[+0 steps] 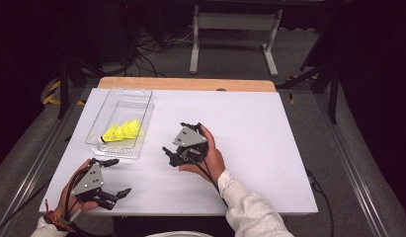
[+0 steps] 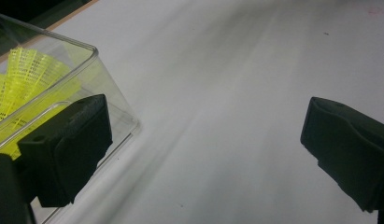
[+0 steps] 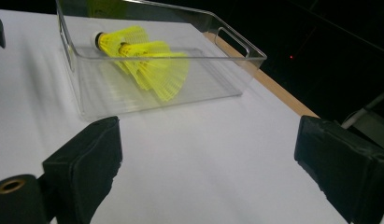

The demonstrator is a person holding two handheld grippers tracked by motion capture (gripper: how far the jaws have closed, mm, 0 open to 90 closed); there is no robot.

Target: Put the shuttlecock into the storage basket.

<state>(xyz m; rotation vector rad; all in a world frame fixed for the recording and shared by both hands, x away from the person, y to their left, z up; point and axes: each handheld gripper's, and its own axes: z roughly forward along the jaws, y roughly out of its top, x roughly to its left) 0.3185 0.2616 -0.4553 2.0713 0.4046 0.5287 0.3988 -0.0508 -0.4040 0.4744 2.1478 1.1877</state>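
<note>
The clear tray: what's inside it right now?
The clear tray holds yellow shuttlecocks lying on their sides, nested in a stack at one end. The overlapping skirts hide how many there are. The rest of the tray floor looks bare.

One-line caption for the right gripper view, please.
Open right gripper facing a clear tray of yellow shuttlecocks on a white table.

I am looking over everything from here and I am finding no readable text, label, brand, number or sign on anything.
</note>
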